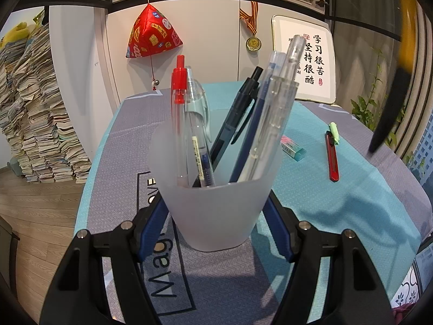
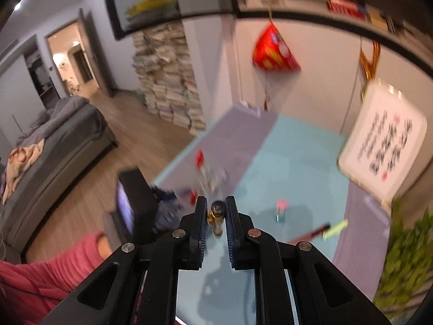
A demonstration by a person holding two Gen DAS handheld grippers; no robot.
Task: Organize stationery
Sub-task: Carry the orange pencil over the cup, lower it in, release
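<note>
- Left wrist view: the left gripper (image 1: 216,211) has its blue fingers (image 1: 153,224) pinching a frosted cup (image 1: 216,208) of pens (image 1: 273,124) standing on the surface (image 1: 351,203).
- At 2 o'clock from the cup lie an eraser (image 1: 292,147) and a red utility knife (image 1: 332,155), with a green clip (image 1: 334,133) just beside the knife.
- Right wrist view, blurred: the right gripper (image 2: 216,216) has its fingers (image 2: 201,222) pinching a black-and-gold pen (image 2: 217,218) above the surface, the cup at 11 o'clock.

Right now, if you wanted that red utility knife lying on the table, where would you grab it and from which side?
Probably across the middle of the red utility knife, from straight above. It lies flat on the tablecloth, long and narrow, so the fingers would close on its two long edges. A green highlighter sits close to its far end, so the middle looks safer.
</note>
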